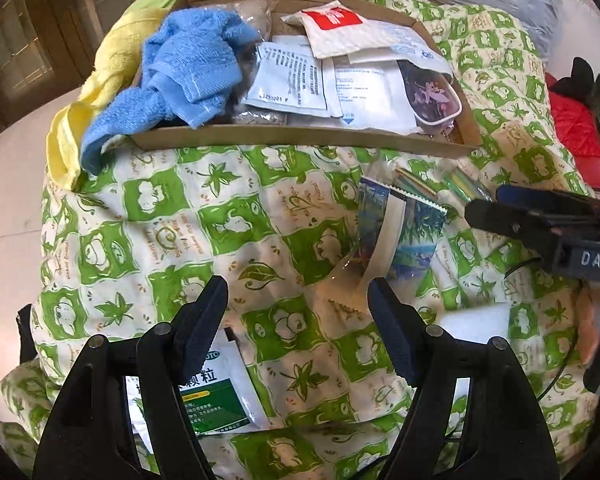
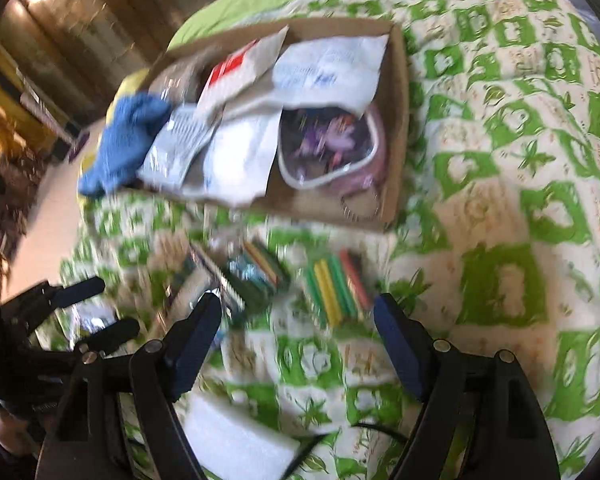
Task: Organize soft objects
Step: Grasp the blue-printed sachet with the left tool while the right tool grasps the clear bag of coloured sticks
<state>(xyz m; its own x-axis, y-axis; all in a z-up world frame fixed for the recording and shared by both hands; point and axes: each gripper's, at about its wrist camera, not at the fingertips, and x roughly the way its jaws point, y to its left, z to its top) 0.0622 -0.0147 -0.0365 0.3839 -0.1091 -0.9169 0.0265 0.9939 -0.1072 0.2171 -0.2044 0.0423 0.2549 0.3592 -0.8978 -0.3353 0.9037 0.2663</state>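
A shallow cardboard box (image 1: 300, 140) (image 2: 396, 128) lies on a green-and-white quilt. It holds a blue towel (image 1: 188, 76) (image 2: 128, 144), white sachets (image 1: 288, 80), a red-and-white packet (image 1: 336, 28) and a pink clear pouch (image 1: 432, 96) (image 2: 332, 148). A clear bag with a picture card (image 1: 396, 228) (image 2: 240, 280) and a bag of coloured sticks (image 2: 336, 284) lie on the quilt before the box. My left gripper (image 1: 296, 324) is open and empty above the quilt. My right gripper (image 2: 296, 344) is open and empty above the sticks; it also shows in the left wrist view (image 1: 484, 208).
A yellow cloth (image 1: 84, 120) hangs beside the box's left end. A green-and-white sachet (image 1: 212, 396) lies under the left gripper. A white foam pad (image 2: 236, 440) lies near the right gripper. A red item (image 1: 572, 128) sits at the right edge.
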